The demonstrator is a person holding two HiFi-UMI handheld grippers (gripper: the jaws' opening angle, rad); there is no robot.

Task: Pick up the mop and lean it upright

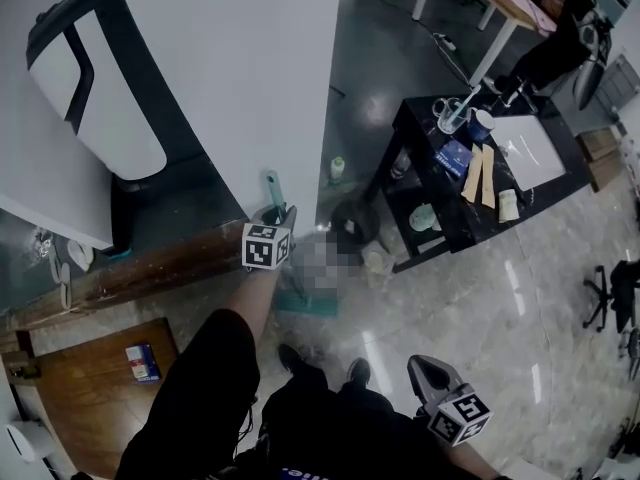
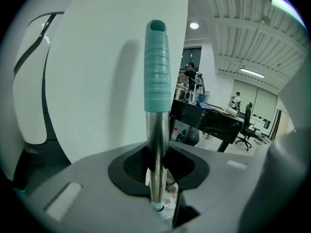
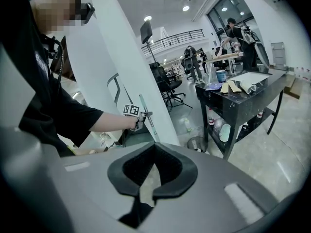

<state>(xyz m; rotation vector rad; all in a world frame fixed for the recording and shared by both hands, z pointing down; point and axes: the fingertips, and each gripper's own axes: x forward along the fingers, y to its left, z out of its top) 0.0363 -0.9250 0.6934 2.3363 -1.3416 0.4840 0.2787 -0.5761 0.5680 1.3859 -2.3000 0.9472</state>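
mop (image 1: 272,190) is up on end, folks, its silver shaft rising straight through the left gripper (image 1: 280,216) and the ribbed teal grip poking out above it. left gripper view tells it plainly: both black pads are clamped on the metal pole of the mop (image 2: 157,81), which sits in the notch between them, so the left gripper (image 2: 158,181) has a firm hold just below the teal sleeve. right behind the pole stands the white pillar (image 1: 240,88), and the grip throws a soft shadow on it; whether the handle actually touches that surface, i can't say. down on the glossy floor, the teal mop head (image 1: 305,303) lies flat near the foot of the pillar, close to the person's shoes (image 1: 290,358).

over to the other side: the right gripper (image 1: 430,373) hangs low and well apart from the mop, near the person's body. its own view shows the right gripper (image 3: 153,178) with the pads drawn together and nothing between them, only floor showing through the notch. from there you can also see the outstretched arm and the left gripper (image 3: 137,116) on the slanting pole against the pillar (image 3: 126,72).

round the scene: a black table (image 1: 560,173) stands to the right, with cups, papers and a white sheet on top, a dark bin (image 1: 355,223) sits beside its lower shelf, and a wooden ledge (image 1: 150,268) runs along the left.
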